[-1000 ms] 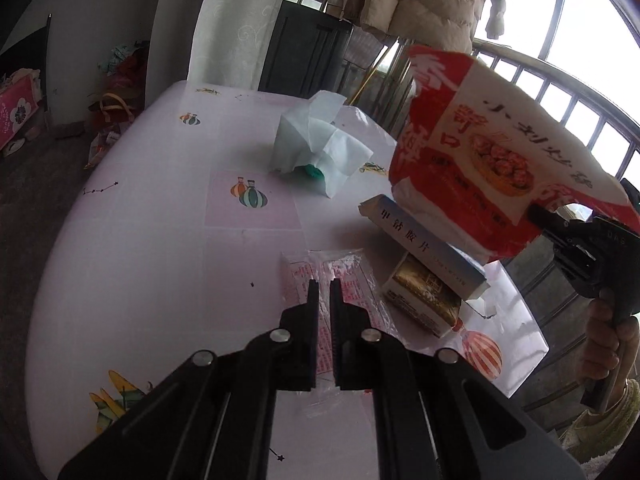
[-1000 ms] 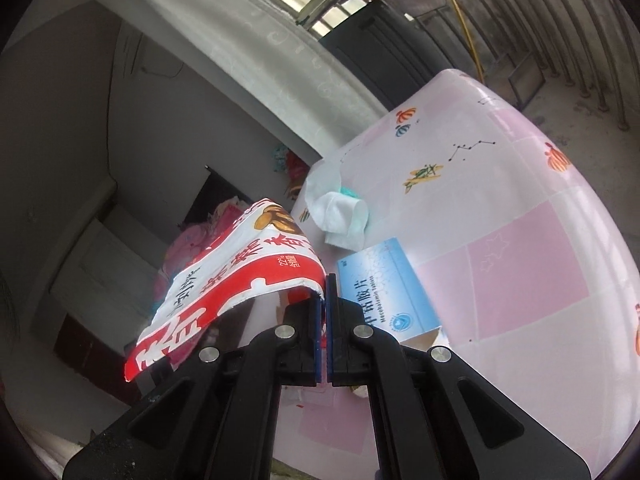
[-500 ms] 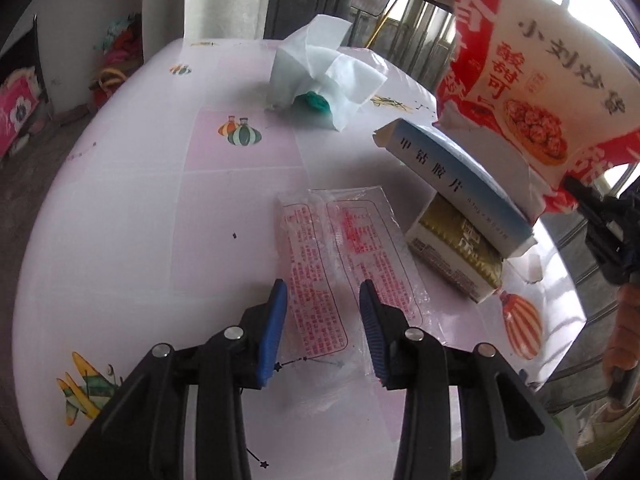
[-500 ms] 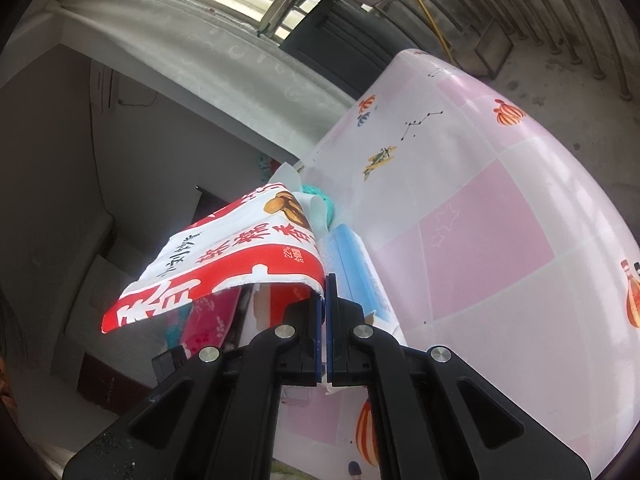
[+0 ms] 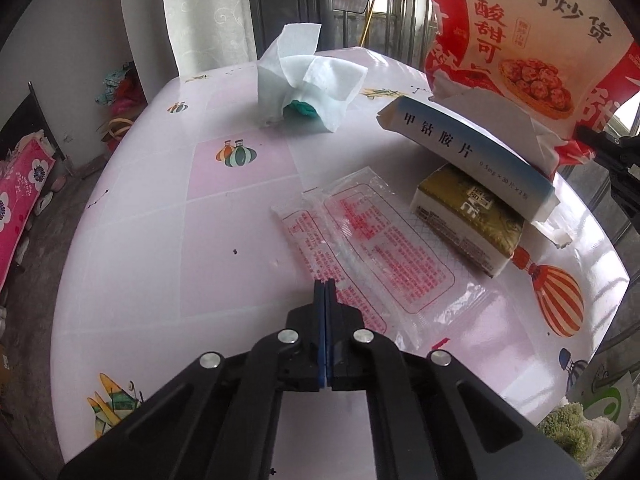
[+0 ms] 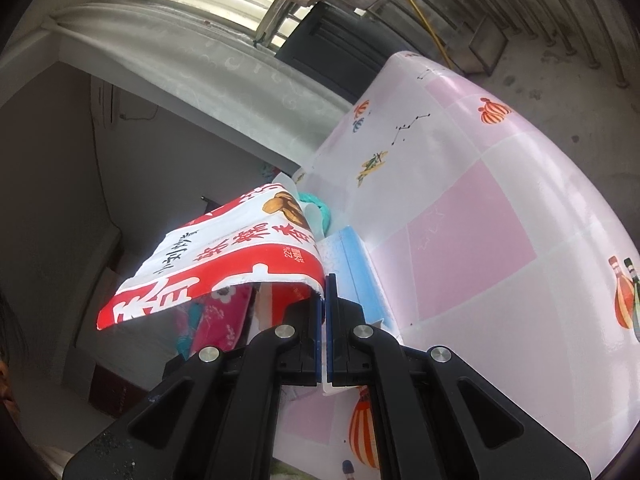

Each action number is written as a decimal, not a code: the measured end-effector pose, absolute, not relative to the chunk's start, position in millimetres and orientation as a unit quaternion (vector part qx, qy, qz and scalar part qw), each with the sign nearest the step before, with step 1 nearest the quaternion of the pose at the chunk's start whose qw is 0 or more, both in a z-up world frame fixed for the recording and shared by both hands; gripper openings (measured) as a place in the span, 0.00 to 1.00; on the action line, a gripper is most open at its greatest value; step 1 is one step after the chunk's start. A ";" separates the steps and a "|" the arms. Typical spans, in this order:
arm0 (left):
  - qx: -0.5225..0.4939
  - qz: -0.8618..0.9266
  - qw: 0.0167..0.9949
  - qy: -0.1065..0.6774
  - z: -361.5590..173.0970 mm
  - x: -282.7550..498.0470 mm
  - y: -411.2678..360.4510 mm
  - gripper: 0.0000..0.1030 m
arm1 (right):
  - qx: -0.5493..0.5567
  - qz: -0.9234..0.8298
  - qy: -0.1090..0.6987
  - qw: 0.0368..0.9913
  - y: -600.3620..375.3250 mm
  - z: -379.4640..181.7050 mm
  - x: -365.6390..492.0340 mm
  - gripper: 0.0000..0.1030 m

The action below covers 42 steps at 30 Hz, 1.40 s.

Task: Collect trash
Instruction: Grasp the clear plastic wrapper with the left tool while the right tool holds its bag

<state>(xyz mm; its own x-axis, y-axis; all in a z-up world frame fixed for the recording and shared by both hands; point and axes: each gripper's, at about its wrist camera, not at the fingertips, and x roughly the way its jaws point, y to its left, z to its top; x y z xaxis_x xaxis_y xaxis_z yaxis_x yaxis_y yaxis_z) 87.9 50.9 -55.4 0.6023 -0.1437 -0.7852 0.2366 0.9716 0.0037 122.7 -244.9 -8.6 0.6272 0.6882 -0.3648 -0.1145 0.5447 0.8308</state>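
Already pinched shut on the near edge of the clear wrapper (image 5: pixel 360 248), left tongs (image 5: pixel 325 282), ready to lift it off the surface (image 5: pixel 160 240). Above the wrapper, held as an open sack by clamped right tongs (image 6: pixel 325 280): snack bag (image 6: pixel 224 268).

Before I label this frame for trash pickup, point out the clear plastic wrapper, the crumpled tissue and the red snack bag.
clear plastic wrapper (image 5: pixel 384 256): left wrist view, its red-printed middle.
crumpled tissue (image 5: pixel 308 80): left wrist view, its white folds.
red snack bag (image 6: pixel 224 264): right wrist view, its printed face.
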 end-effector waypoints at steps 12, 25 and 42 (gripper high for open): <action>-0.021 -0.163 0.916 0.367 -3.2 72.8 59.2 0.00 | 0.424 0.253 0.325 0.807 -258.5 -0.9 115.7 0.00; -0.162 -0.162 0.857 0.462 -44.2 97.6 85.0 0.28 | 0.433 0.252 0.323 0.803 -263.4 -7.0 111.6 0.00; -0.258 -0.216 0.824 0.455 -55.5 109.2 97.1 0.28 | 0.431 0.241 0.344 0.799 -259.2 -16.4 121.9 0.00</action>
<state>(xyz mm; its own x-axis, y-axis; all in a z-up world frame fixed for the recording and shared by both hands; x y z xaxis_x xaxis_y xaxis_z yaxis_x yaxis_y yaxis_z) 109.2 97.1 -55.5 0.4919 -0.5910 -0.6393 0.1219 0.7738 -0.6216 121.9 -259.2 -16.4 0.6474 0.6815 -0.3411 -0.0897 0.5126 0.8539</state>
